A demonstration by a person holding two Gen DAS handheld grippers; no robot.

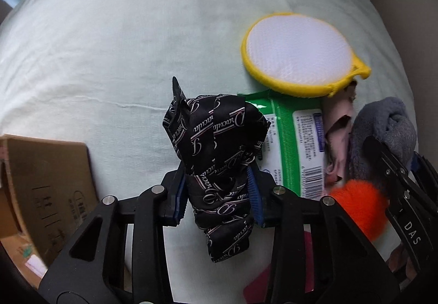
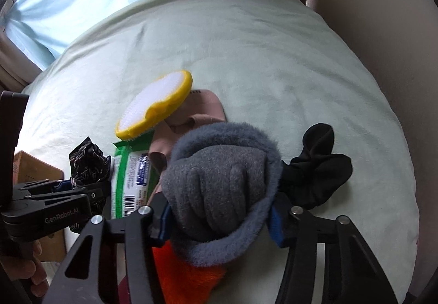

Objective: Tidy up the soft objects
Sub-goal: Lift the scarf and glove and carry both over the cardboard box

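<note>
Fabric fills the left wrist view: the left claw (image 1: pixel 217 194) has its blue pads pressed in on a black printed cloth (image 1: pixel 216 145), a slippery-looking scarf or tie bunched into a standing wad over the pale green bed (image 1: pixel 123 44). Just beyond it lie a green wipes pack (image 1: pixel 295 145), a yellow-rimmed round pad (image 1: pixel 298 52) overlapping the pack's far edge, a pink garment (image 1: pixel 339 126), and an orange fluffy thing (image 1: pixel 361 208). The other claw shows at the right edge, buried in grey fleece. A cardboard box (image 1: pixel 49 181) stands off the bed's left side.

From the right wrist view, the right claw (image 2: pixel 219 217) is closed about halfway, squeezing a grey fleece item (image 2: pixel 219 181) with a fuzzy blue-grey cuff; the bundle bulges up between the pads. A black sock (image 2: pixel 317 167) lies touching it on the right, the orange fluff beneath, and the yellow pad, pink garment and wipes pack to the left.

Both pieces look light and limp, so neither will hold a shape. The printed cloth seems slick and could slide out unless taken through the thick of the bunch. The fleece is bulky and springy; a deep bite across its middle looks safest, since the cuff alone might stretch.
</note>
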